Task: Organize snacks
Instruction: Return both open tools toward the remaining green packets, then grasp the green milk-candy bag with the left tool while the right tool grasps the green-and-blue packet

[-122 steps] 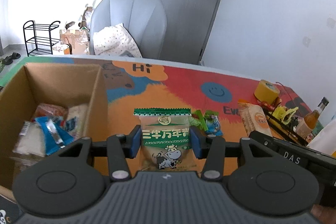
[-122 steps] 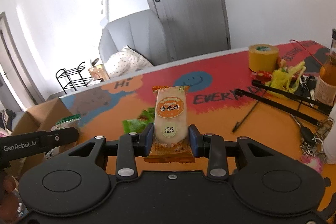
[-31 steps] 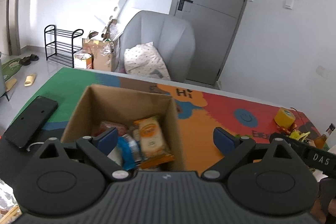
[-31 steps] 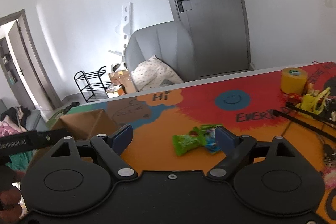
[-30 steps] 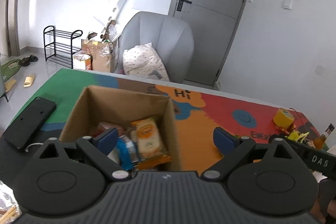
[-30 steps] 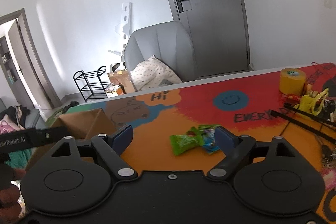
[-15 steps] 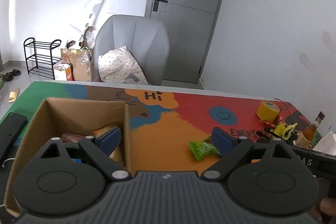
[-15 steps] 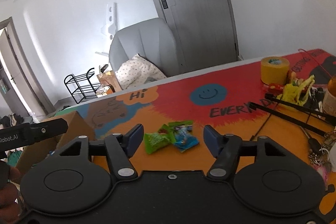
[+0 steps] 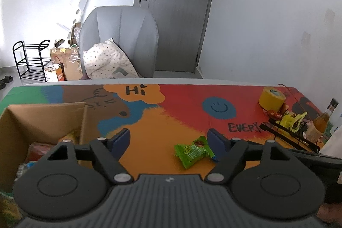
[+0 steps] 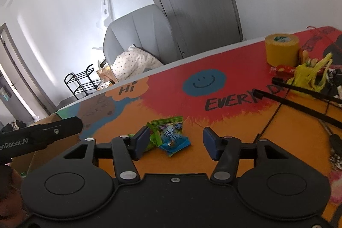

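Note:
Two small snack packets lie side by side on the orange part of the table mat (image 9: 154,127). The green packet (image 9: 192,152) sits between my left gripper's (image 9: 168,139) jaws, close to the right finger, with no pad pressing it; these jaws are closing. In the right wrist view, the blue packet (image 10: 173,139) lies between my right gripper's (image 10: 176,141) closing jaws, apart from both pads. The green packet (image 10: 155,136) is partly hidden behind that gripper's left finger. The cardboard box (image 9: 42,119) at the left holds several snacks (image 9: 36,150).
A yellow tape roll (image 9: 271,98), a yellow bag, black rods (image 10: 299,108) and a bottle (image 9: 320,123) crowd the table's right end. The left gripper's body (image 10: 42,131) reaches in from the left of the right wrist view. A grey chair (image 9: 119,35) stands behind the table.
Both grippers, which earlier carried snacks, have swung from above the box rightward and down to the two packets on the mat. Their jaws have narrowed.

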`<state>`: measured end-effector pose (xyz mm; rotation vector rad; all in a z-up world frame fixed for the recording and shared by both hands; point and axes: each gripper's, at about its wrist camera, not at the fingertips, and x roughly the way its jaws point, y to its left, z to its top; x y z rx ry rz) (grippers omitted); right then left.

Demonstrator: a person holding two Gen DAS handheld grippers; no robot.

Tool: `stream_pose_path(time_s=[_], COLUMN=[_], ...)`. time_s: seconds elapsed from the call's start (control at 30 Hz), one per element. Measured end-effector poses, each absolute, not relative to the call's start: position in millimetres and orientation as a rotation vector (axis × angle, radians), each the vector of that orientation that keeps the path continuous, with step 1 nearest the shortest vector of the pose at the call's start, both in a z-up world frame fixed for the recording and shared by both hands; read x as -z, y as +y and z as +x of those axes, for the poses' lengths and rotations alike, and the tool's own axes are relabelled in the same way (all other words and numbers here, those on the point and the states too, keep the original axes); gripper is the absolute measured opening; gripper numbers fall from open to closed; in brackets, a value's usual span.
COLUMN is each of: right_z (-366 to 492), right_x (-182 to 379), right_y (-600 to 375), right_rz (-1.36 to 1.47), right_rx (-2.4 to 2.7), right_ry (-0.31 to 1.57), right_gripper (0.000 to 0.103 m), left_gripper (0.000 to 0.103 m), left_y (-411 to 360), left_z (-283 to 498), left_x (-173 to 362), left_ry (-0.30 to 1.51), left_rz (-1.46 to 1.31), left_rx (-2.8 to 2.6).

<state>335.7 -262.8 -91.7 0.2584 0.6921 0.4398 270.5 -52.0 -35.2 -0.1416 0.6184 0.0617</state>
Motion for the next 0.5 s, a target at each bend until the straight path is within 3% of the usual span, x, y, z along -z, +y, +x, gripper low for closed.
stream_pose_path(time_s=[0.23,0.37,0.5], right_z=[357,365,370], right_x=[108,119,130], right_y=[-251,-247,-248], right_rz=[0.264,0.275,0.290], right_rx=[-0.486,-0.501,-0.513], right_ry=[0.725,0.743,0.756], right_gripper=[0.046,0.043,0.031], left_gripper=[0.064,0.062,0.061], left_y=[-58,-62,-67], left_z=[295,308,318], left_x=[51,62,71], left_ry=[0.660,0.684,0.703], left_rz=[-0.140,-0.132,-0.119], left_rx=[-0.064,-0.068,-0.059])
